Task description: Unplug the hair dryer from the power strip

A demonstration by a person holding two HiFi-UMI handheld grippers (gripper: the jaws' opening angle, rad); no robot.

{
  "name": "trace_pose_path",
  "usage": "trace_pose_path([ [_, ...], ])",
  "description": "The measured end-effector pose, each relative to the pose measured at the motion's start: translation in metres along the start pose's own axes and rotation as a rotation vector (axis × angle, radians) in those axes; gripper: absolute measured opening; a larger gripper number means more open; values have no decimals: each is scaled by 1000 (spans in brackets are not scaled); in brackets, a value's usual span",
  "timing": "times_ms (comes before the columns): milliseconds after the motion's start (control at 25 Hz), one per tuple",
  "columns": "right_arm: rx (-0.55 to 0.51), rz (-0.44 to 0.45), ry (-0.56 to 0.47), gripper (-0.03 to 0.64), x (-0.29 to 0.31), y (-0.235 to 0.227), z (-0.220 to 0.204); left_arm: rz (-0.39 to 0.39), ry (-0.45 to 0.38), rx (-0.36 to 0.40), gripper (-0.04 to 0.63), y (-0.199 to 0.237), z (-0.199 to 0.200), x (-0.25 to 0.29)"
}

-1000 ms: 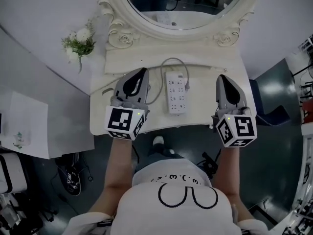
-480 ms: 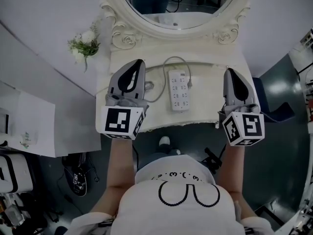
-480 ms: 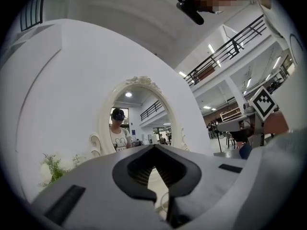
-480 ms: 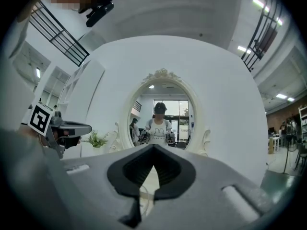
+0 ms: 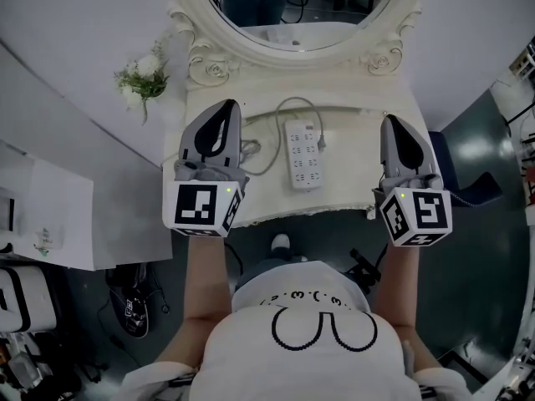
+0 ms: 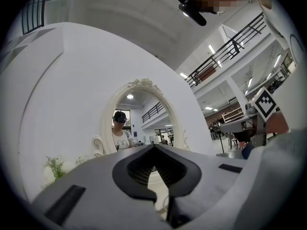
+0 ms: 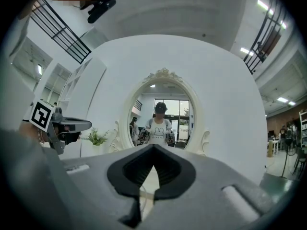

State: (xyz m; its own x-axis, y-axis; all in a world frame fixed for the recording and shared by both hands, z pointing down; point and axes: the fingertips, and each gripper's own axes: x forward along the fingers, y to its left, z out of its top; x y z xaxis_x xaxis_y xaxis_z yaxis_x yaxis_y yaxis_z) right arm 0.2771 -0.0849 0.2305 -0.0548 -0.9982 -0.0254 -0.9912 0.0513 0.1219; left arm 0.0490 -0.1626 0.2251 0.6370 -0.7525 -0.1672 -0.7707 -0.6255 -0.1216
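The white dressing table [image 5: 347, 144] fills the upper centre, below an oval mirror [image 5: 301, 11]. The left gripper [image 5: 226, 107] and right gripper [image 5: 393, 124] hover level over its left and right ends, pointing at the mirror, jaws closed and empty. The power strip [image 5: 303, 154] lies between them on bare tabletop, its cord [image 5: 288, 105] looping behind.

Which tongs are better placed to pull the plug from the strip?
Right, probably: the plug sits at the strip's right edge, facing the right tongs. The left tongs would have to cross the strip. Both are shut.
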Motion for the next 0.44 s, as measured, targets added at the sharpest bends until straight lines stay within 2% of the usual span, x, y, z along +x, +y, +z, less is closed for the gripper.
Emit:
trace_pose_path([
  [440, -9, -1, -1, -2, -1, -9, 3, 4, 1, 6, -3, -1, 1, 6],
])
